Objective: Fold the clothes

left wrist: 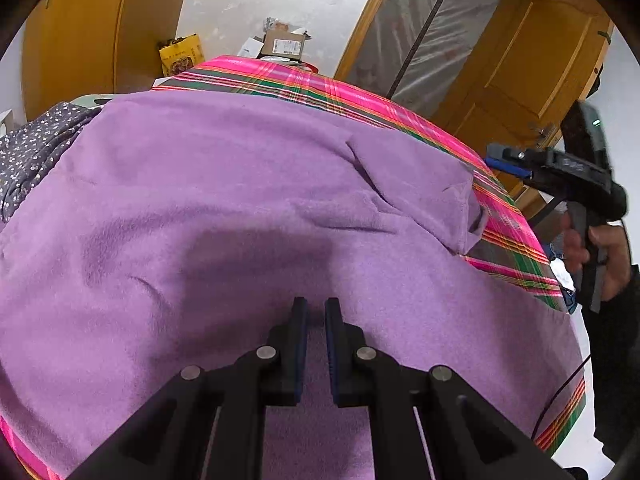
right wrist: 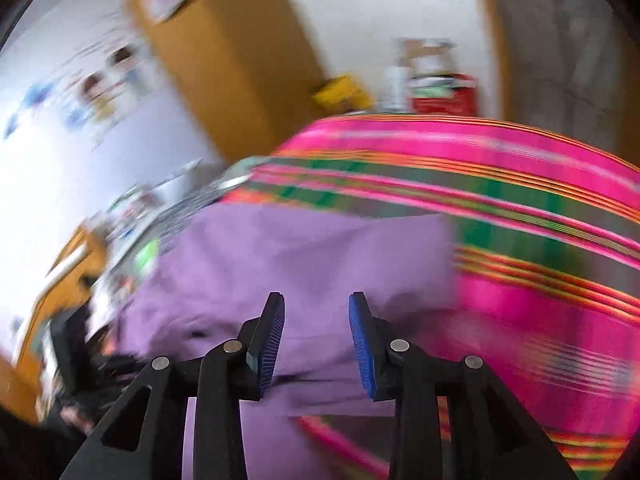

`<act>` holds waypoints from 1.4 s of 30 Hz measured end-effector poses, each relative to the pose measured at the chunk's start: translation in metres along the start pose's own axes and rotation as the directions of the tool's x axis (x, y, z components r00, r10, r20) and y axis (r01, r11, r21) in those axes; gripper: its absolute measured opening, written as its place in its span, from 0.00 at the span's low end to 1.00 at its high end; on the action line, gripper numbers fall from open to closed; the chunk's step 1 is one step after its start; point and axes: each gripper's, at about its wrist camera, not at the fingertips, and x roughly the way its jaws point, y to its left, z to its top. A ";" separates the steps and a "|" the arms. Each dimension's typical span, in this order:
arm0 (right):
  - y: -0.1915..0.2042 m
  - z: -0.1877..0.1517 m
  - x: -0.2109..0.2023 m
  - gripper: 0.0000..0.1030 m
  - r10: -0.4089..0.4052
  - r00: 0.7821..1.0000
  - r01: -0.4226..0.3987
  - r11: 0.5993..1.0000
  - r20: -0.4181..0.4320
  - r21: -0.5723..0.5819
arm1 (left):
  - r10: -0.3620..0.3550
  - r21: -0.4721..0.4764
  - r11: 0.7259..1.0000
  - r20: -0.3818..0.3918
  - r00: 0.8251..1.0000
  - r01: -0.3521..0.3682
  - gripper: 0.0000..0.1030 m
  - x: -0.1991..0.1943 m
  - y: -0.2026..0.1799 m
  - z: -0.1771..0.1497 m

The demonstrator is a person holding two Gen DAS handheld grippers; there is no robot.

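Left wrist view, nearest the lens: left gripper [left wrist: 316, 312], its two black fingers drawn nearly together with only a slim gap, low over the purple garment [left wrist: 224, 184]; whether a pinch of cloth sits between the pads cannot be told.
Garment: soft purple fleece spread flat across the plaid blanket [left wrist: 504, 240], a loose flap turned over at its far right corner.
Beside the garment: a dotted grey cloth [left wrist: 32, 152] bunched off its left edge; a cardboard box [left wrist: 286, 42] and a yellow packet [left wrist: 182, 54] beyond its far edge, against the wall.
Right of the garment: right gripper [left wrist: 516, 162] in the air past the blanket's edge, carried by a hand [left wrist: 604, 252] on its grip, well apart from the cloth.

Right wrist view, nearest the lens: right gripper [right wrist: 317, 312], blue-padded fingers [right wrist: 360, 336] parted about halfway, nothing between them; the frame is smeared with motion.
Garment: purple garment [right wrist: 304, 256] straight ahead of those fingers, its right edge lying square on the plaid blanket [right wrist: 540, 200].

Step in hand: judged an early fold, left side anchored while the right side lines up a hold.
Next move calls for: bringing the parted fingers down on the garment's right edge or corner, closing on one layer only, and carrying it across without dragging the fleece off square.
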 end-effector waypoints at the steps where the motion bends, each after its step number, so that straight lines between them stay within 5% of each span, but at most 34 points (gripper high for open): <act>1: -0.014 0.000 -0.001 0.34 -0.028 1.000 0.028 0.999 0.003 0.030 | -0.005 -0.003 1.000 0.004 1.000 0.005 0.09 0.000 0.001 -0.001; 3: -0.037 -0.002 0.007 0.34 -0.050 0.998 0.053 0.993 -0.029 0.108 | -0.011 -0.005 1.000 0.007 1.000 0.011 0.08 0.000 0.002 -0.002; 8: -0.064 -0.013 0.041 0.35 0.100 0.992 -0.070 0.944 -0.078 0.323 | -0.014 -0.008 1.000 0.006 1.000 0.014 0.09 -0.001 0.002 0.000; 12: -0.064 -0.007 0.046 0.36 0.170 0.985 -0.149 0.916 -0.024 0.372 | -0.012 -0.007 1.000 0.008 1.000 0.012 0.09 -0.001 0.002 0.002; 20: -0.062 0.011 0.053 0.36 0.184 0.982 -0.185 0.900 0.041 0.395 | -0.008 -0.013 1.000 0.014 1.000 0.008 0.09 -0.001 0.001 0.000; 22: -0.058 0.015 0.056 0.28 0.159 0.987 -0.161 0.911 0.037 0.379 | -0.005 -0.012 1.000 0.014 1.000 0.005 0.09 -0.001 0.000 0.000; 24: -0.055 0.018 0.057 0.05 0.123 0.992 -0.127 0.924 0.034 0.360 | -0.003 -0.013 1.000 0.012 1.000 0.003 0.09 -0.001 -0.001 0.001; 33: -0.072 0.022 -0.016 0.03 -0.039 0.983 -0.020 0.950 0.181 0.312 | 0.038 0.014 0.999 -0.010 0.999 -0.038 0.09 0.000 -0.011 0.003; 42: -0.170 -0.010 -0.134 0.03 -0.293 0.919 0.152 0.879 0.263 0.451 | 0.041 0.017 0.999 -0.014 0.999 -0.041 0.09 0.000 -0.014 0.002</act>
